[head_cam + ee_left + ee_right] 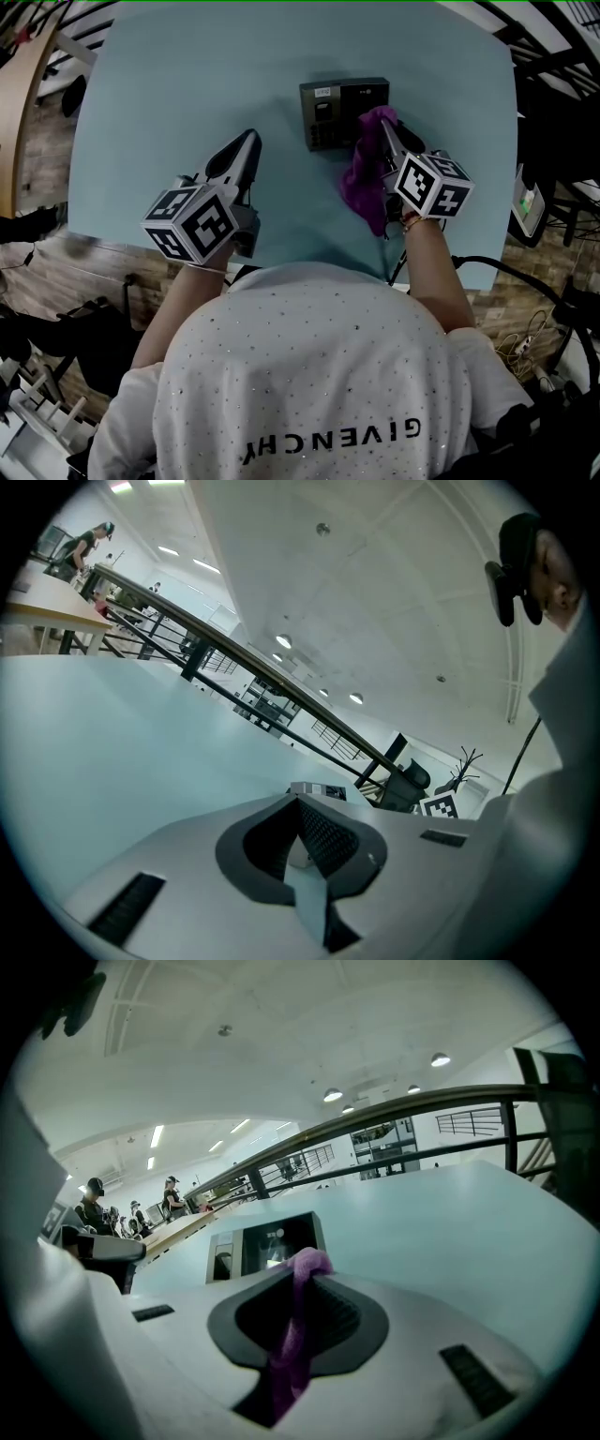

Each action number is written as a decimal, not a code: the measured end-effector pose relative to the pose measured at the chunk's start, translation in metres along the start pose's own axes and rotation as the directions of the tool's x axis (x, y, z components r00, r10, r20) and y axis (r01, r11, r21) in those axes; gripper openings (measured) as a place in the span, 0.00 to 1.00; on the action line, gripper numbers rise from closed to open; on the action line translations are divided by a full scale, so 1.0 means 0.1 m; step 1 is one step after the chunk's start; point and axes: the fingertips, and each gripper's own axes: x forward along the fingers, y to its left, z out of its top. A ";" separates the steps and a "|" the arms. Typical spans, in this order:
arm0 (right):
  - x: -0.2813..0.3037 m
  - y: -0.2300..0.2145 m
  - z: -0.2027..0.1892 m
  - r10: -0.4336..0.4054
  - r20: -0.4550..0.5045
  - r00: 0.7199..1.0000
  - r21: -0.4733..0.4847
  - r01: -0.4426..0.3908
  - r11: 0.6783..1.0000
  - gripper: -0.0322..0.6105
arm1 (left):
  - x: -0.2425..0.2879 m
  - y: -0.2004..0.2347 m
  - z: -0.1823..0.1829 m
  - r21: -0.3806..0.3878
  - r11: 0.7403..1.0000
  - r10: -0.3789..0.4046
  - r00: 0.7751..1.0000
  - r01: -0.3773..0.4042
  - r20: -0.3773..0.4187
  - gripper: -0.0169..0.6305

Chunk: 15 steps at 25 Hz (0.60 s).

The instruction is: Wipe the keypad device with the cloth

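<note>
Cloth (364, 180), purple, crumpled, perhaps against dark keypad device (333, 112)

The bench (187, 103) is pale blue-green. The keypad device (342, 111) is dark grey to black, with a small white label (323, 93) at one corner. The cloth (364, 183) is solid purple. The left tongs (249, 145) and the right tongs (388, 137) are light grey, dark inside, each with a cube (192, 223) of black-and-white square markers. The person's shirt (309, 375) is white, speckled with tiny dots, with black lettering. The floor (47, 169) is brown wood-grain.
</note>
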 end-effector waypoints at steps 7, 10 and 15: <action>-0.05 -0.16 -0.03 -0.042 0.004 0.999 0.038 0.042 0.998 0.11 | -0.01 0.00 -0.01 0.006 1.000 0.004 1.000 -0.004 -0.003 0.03; -0.08 -0.27 -0.08 -0.075 -0.011 0.997 0.080 0.076 0.994 0.11 | -0.01 0.01 -0.02 0.006 1.000 0.007 1.000 -0.007 -0.005 0.03; -0.17 -0.24 0.00 -0.085 0.007 0.996 0.047 0.085 0.995 0.11 | 0.00 -0.01 -0.04 0.011 1.000 0.005 1.000 -0.005 -0.010 0.03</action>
